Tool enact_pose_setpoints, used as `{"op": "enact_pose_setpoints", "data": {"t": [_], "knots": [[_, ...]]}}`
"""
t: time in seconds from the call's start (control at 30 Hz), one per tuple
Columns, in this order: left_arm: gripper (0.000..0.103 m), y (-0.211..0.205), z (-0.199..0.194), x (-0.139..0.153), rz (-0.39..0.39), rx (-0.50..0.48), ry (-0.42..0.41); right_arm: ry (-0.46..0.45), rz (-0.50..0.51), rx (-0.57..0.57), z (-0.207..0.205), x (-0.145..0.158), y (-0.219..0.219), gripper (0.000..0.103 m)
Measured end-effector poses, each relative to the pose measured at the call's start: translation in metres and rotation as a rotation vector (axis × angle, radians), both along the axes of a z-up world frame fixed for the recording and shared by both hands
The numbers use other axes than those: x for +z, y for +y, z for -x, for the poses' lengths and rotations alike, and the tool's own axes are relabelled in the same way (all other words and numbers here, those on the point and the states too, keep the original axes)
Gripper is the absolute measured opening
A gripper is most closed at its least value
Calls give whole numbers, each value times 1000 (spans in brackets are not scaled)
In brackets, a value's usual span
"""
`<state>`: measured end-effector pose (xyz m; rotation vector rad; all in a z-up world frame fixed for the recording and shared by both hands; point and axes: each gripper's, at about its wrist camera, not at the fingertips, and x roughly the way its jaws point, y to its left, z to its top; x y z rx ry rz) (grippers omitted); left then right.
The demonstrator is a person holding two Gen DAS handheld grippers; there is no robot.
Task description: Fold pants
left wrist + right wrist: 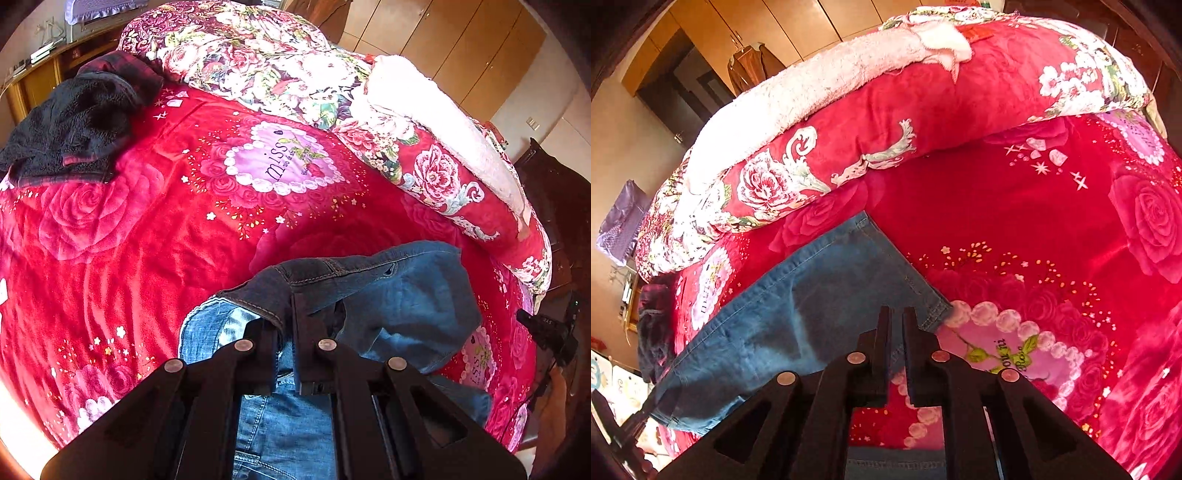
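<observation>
A pair of blue jeans [402,302] lies on the red rose-print blanket [147,236]. In the left wrist view my left gripper [284,317] is shut on the dark waistband, which is lifted and draped over the fingertips, hiding them. The rest of the denim hangs and bunches below it. In the right wrist view one jeans leg [798,317] lies flat on the blanket [1015,206], running down to the left. My right gripper [897,314] hovers over the leg's hem corner [934,314] with a narrow gap between its fingers and no cloth pinched in it.
A black fleece garment with a plaid lining [70,125] lies at the blanket's far left. A rolled floral quilt with a white fleece side [399,110] runs along the far and right edge [820,122]. Wooden wardrobes [461,48] stand behind it.
</observation>
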<state>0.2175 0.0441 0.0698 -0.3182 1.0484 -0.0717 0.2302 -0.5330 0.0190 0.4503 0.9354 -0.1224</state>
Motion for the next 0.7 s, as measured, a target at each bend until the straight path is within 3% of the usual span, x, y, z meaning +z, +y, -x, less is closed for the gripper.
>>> {"op": "enact_pose_setpoints", "data": {"t": [0.1,0.23,0.37,0.57,0.6,0.67,0.7], "knots": [[4,6,-14,-13,6,9,30,16,-36,10,-42,-19,4,38],[4,12,-37,-32,16,31,74,37,-31,33,-112,-43,9,46],[4,18,-60,-51,29,55,112,81,8,64,-177,-69,18,47],[4,23,-76,-71,30,73,147,149,90,94,-224,-107,35,55],[4,24,-77,-73,33,73,150,151,98,113,-225,-111,40,52],[4,25,-77,-73,35,80,151,159,168,153,-224,-115,55,20],[4,26,-76,-72,41,83,150,155,168,171,-221,-114,59,13]]}}
